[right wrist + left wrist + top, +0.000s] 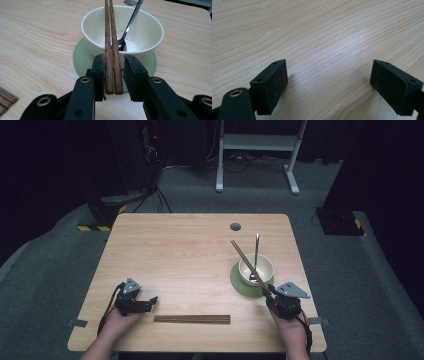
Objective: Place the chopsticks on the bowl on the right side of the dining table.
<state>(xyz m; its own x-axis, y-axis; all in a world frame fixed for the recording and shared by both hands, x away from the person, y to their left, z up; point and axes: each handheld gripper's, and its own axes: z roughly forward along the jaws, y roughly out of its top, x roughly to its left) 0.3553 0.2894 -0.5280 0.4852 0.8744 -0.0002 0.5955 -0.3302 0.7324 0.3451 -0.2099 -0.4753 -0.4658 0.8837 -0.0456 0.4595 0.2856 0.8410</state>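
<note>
At 3 o'clock on the desk (190, 245): one bowl (140, 27), one spoon (130, 23), two chopsticks (111, 45) between right gripper (113, 75) jaws, loosely spread. Left gripper (329, 85) jaws wide, empty.

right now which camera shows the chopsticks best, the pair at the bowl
The right gripper view: the chopsticks run close up between the right gripper jaws and across the bowl rim. The high view shows them small and thin. The left gripper view looks at bare table.

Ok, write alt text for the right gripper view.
Two wooden chopsticks lie between two black jaws, their far ends leaning over a cream bowl. The bowl holds a metal spoon and stands on a green plate on a wooden table.
</note>
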